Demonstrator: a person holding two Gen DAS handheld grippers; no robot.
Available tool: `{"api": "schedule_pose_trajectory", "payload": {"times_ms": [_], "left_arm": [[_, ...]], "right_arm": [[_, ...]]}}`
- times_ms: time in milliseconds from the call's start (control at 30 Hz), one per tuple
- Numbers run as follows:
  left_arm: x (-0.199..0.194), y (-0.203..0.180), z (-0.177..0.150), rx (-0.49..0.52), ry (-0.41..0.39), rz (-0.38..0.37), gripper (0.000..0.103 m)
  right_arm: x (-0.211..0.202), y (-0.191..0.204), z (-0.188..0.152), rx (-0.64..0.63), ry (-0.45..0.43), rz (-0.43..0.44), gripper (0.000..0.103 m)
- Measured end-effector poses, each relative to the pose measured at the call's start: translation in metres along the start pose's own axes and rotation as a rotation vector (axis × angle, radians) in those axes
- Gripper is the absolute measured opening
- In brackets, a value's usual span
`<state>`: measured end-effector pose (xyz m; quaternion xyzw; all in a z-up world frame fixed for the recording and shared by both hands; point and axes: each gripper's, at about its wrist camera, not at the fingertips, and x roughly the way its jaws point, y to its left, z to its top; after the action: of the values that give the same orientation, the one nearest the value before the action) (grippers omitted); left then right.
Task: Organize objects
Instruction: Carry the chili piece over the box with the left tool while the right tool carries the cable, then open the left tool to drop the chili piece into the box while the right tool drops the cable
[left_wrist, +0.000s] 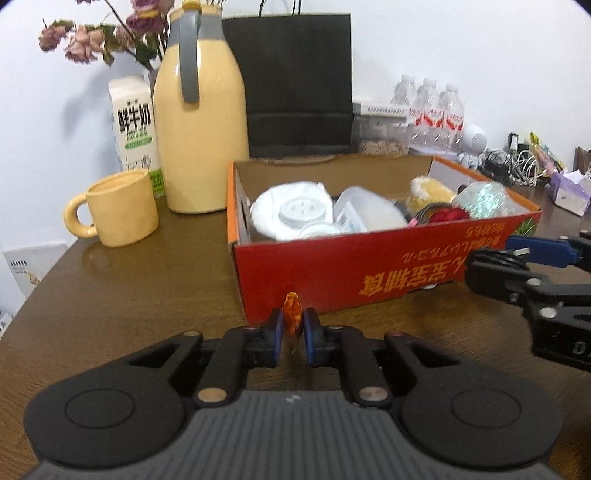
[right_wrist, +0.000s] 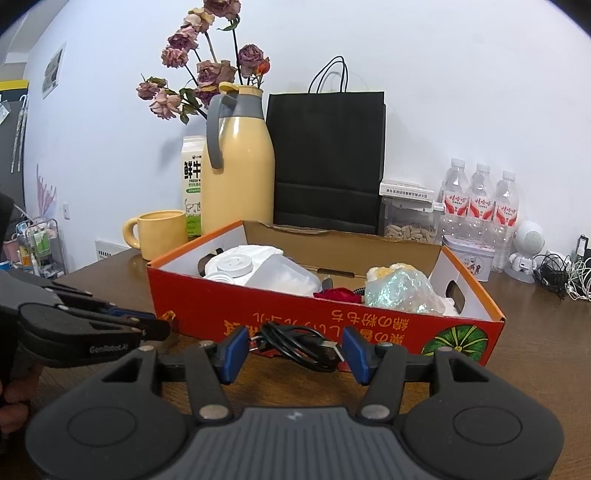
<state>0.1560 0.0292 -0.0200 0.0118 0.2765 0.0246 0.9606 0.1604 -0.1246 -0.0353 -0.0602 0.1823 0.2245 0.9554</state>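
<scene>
Closest in, the left hand-held gripper (left_wrist: 293, 326) has its blue pads clamped on a small amber-orange wrapped sweet (left_wrist: 292, 317), pinched across the middle just in front of the red box (left_wrist: 369, 266). That piece looks light and a little crinkly (a foil or cellophane wrapper, I would guess), so it should lift with almost no effort, though the wrapper may slide if the pinch sits only on its loose end. The grip across the body seems the safer place.

The right hand-held gripper (right_wrist: 293, 349) stands with its pads apart, a coiled black USB cable (right_wrist: 295, 345) lying between them against the front wall of the red box; whether the pads already touch it I cannot tell. The cable is limp and springy, likely to uncoil, so taking the whole bundle at its thickest part would serve better than one strand.

Both things rest on the brown surface (left_wrist: 129, 288), in front of the box.
</scene>
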Motion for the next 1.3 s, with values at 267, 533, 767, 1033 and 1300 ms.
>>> {"api": "schedule_pose_trajectory", "payload": {"times_ms": [267,533,767,1033,1300], "left_arm": [[-0.017,-0.012,0.006,-0.013,-0.068,-0.026,0.013],[-0.035,-0.014,0.03,-0.071,-0.154,-0.062,0.013],[-0.028,-0.007,0.068,-0.113,-0.203,-0.061,0.013],[0.008,-0.009,0.098,-0.162,-0.204,-0.056,0.013],[0.043,-0.012,0.11,-0.153,-0.185,-0.033,0.013]], "right_arm": [[-0.003,-0.002,0.003,0.003,-0.032,-0.005,0.055],[-0.009,-0.004,0.024,-0.018,-0.105,-0.012,0.055],[0.017,-0.01,0.058,-0.036,-0.135,-0.043,0.055],[0.061,-0.018,0.076,0.006,-0.104,-0.067,0.055],[0.104,-0.029,0.075,0.031,-0.034,-0.049,0.055]]}}
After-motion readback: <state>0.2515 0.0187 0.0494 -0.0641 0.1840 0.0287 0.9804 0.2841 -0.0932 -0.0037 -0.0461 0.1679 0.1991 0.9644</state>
